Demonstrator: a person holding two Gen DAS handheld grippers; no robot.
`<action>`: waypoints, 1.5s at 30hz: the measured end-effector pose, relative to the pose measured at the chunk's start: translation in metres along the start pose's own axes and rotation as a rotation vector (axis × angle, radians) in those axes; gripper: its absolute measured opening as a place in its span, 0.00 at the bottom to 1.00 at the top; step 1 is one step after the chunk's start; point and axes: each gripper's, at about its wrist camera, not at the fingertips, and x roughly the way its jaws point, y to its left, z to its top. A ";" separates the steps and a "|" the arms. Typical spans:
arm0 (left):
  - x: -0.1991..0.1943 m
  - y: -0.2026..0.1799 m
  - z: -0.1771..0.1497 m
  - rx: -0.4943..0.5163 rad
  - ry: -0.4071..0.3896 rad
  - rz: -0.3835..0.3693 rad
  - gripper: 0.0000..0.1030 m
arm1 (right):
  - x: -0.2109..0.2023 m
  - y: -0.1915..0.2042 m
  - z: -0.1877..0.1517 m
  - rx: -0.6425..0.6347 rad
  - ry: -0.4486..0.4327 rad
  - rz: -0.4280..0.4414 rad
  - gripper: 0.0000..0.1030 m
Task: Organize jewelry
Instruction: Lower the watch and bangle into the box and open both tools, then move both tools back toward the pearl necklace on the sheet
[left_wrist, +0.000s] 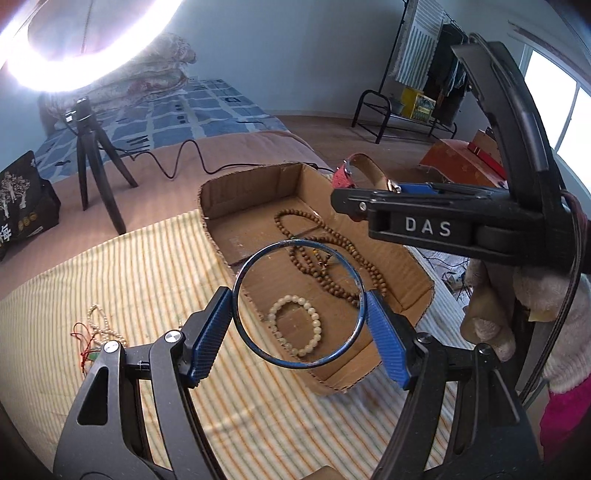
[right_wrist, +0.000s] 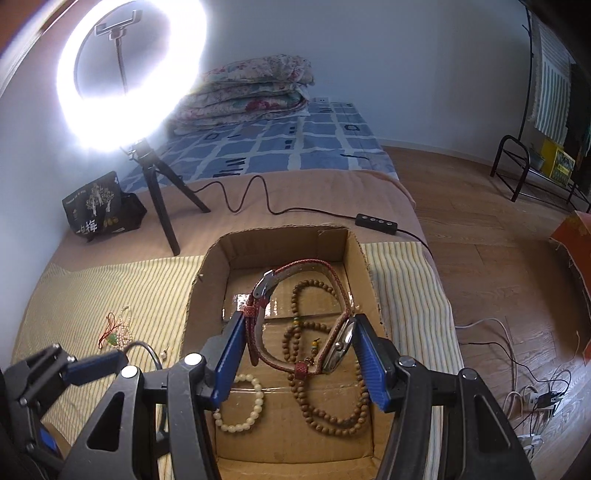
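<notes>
A ring light (right_wrist: 129, 74) glows white and blown out at upper left in both fisheye views, washing the wall around it with glare. Daylight also enters through a window (left_wrist: 554, 110) at the right edge of the left view, overexposed. The room is otherwise evenly bright, with soft shadows. Straight lines bend toward dark, rounded corners. Centres are sharp; edges look slightly soft.

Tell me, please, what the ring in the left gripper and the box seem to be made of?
The bangle in the left gripper looks like thin metal with a bluish sheen: it glints along its rim, though coloured glass cannot be ruled out. The box is plain brown corrugated cardboard, matte, its fluted cut edges showing.
</notes>
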 end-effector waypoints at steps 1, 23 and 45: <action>0.001 -0.002 0.000 0.002 0.001 -0.002 0.72 | 0.001 -0.001 0.000 0.002 0.001 0.001 0.58; 0.018 -0.001 -0.003 -0.059 0.055 -0.067 0.79 | -0.009 -0.014 0.003 0.065 -0.053 0.014 0.80; -0.041 0.103 -0.014 -0.082 0.012 0.073 0.79 | -0.047 0.037 -0.004 0.025 -0.107 0.039 0.81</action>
